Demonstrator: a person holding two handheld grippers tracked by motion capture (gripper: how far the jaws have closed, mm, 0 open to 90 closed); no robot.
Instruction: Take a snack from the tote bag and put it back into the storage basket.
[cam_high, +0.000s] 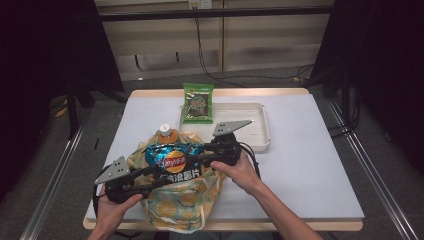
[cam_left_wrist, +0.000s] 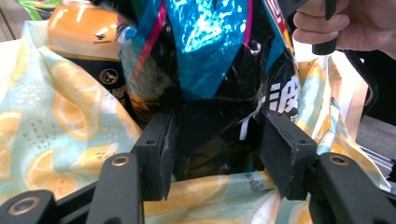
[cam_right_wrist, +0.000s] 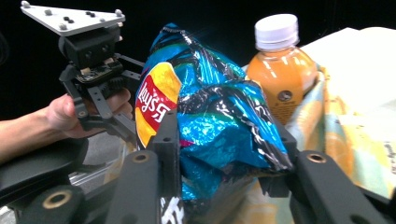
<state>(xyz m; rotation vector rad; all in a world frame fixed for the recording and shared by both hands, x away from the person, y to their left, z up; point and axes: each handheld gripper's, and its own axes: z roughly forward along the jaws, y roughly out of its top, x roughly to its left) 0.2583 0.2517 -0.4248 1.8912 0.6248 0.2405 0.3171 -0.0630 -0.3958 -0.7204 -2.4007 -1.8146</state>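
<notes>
Overhead, both grippers met on the chip bag (cam_high: 172, 161), which stood in the lemon-print tote (cam_high: 186, 207) on the bench (cam_high: 310, 165). Ahead of the left gripper (cam_left_wrist: 212, 149), the bag's dark lower end sat between the pads, apparently pinched. From the right gripper (cam_right_wrist: 224, 154), the jaws clamped the crinkled blue foil, the orange bottle (cam_right_wrist: 281, 70) just beyond. Squeezing lightly and moving both together would likely spare the chips.
</notes>
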